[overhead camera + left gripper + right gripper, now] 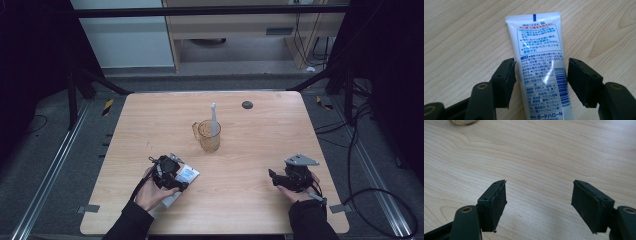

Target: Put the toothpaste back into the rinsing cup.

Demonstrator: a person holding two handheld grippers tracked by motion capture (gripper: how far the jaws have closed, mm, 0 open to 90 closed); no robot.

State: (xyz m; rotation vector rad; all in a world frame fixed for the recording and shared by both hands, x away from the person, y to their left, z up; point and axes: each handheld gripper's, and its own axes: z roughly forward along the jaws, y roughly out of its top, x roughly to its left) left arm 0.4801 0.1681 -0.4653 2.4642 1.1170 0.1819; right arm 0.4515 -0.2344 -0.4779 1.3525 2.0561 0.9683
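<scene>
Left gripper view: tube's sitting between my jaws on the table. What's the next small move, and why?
Probably close the left gripper on the toothpaste tube. The tube lies flat on the table, lengthwise between open jaws, with small gaps at both pads, so nothing grips it yet. The right gripper is open over bare wood.

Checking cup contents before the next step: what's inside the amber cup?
A white toothbrush stands in the amber cup, top end sticking out above the rim. Its lower end and the cup bottom are too dim to make out.

glossy plastic tube point(541, 72), matt wood-grain table point(461, 37)
</scene>
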